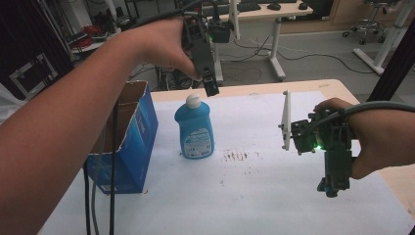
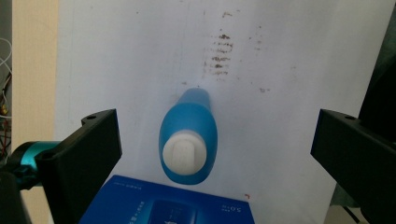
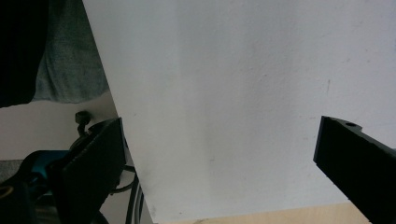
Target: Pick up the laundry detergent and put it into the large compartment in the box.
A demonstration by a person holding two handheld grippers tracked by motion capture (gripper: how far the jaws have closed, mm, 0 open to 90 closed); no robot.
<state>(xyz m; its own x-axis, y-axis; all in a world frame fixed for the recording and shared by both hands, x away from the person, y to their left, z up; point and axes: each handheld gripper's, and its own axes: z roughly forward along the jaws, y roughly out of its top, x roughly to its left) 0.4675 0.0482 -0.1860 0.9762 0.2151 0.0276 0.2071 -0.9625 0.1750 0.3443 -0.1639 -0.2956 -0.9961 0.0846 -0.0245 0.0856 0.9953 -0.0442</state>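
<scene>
Forearms come in from the near edge of the bench (image 1: 274, 205), which is covered in white sheeting. Taking the blue bottle (image 1: 195, 128) as the landmark: it stands upright on the sheeting, white cap up, label facing the person.

Nearest the person, well to the right of the bottle, the right gripper (image 1: 333, 188) is held low over the bench with its jaws pointing back toward the person. In the right gripper view (image 3: 219, 149) those jaws stand wide apart with nothing between them, over bare white sheeting and the bench's near wooden edge.

Just right of the bottle, a patch of brown specks (image 1: 237, 156) marks the sheeting.

Close to the left of the bottle, not quite touching it, stands an open blue carton (image 1: 128, 142), its torn top flaps up; two dark cables hang in front of it.

Right above the bottle and a little behind it, the left gripper (image 1: 211, 88) points down, clear of the cap. The left gripper view (image 2: 212, 140) looks straight down on the white cap (image 2: 184, 154), which sits between wide-open jaws that touch nothing; the carton's blue edge shows just below.
</scene>
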